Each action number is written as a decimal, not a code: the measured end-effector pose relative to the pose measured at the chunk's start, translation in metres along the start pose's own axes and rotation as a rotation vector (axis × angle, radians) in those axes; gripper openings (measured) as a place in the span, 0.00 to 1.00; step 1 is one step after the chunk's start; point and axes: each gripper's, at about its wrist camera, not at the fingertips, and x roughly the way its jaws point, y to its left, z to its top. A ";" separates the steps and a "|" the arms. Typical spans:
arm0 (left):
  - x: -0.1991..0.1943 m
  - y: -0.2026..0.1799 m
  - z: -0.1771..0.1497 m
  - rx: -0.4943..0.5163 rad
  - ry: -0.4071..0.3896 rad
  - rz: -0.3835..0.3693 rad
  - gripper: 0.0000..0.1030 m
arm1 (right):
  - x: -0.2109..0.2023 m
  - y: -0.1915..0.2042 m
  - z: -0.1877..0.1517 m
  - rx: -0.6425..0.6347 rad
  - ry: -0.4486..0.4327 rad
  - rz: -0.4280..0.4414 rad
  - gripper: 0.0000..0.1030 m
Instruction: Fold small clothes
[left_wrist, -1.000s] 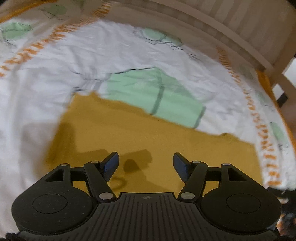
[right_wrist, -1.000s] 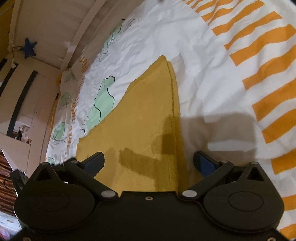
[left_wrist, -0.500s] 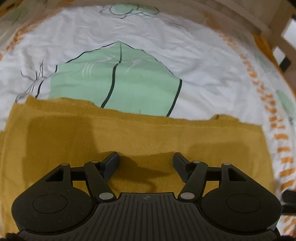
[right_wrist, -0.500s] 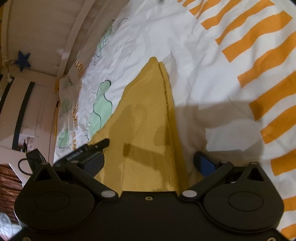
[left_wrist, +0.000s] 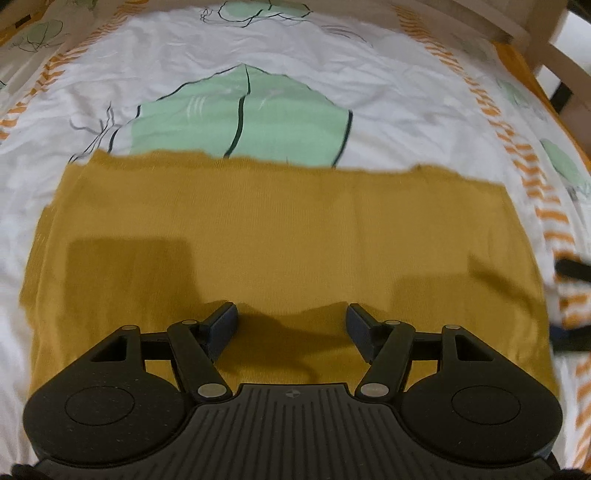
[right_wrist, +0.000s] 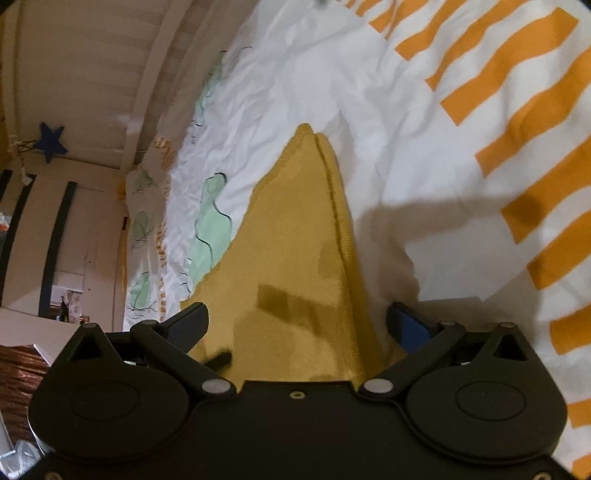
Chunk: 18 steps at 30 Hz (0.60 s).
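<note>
Leaf-print bedsheet (left_wrist: 258, 48) under mustard garment (left_wrist: 280, 229), both grippers' jaws wide apart, gripping nothing.

A bed in a warmly lit bedroom.
White bedsheet (left_wrist: 388, 85) with green leaf prints and orange stripes; pale wooden slatted rail (right_wrist: 122, 66) along its far edge, a blue star (right_wrist: 51, 142) hanging beside.

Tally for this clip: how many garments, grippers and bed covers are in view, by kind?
Mustard-yellow garment: 1
Grippers: 2, left gripper and right gripper, both with jaws open
Printed bed cover: 1
Total: 4
</note>
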 end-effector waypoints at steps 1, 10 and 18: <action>-0.003 0.001 -0.008 0.005 0.006 -0.001 0.62 | 0.001 0.000 -0.001 -0.010 -0.007 0.009 1.00; -0.019 0.018 -0.035 -0.004 -0.049 -0.069 0.61 | 0.005 0.000 -0.001 -0.075 -0.046 0.090 1.00; -0.040 0.070 -0.018 -0.038 -0.081 -0.036 0.61 | 0.007 0.006 -0.005 -0.122 -0.061 0.065 1.00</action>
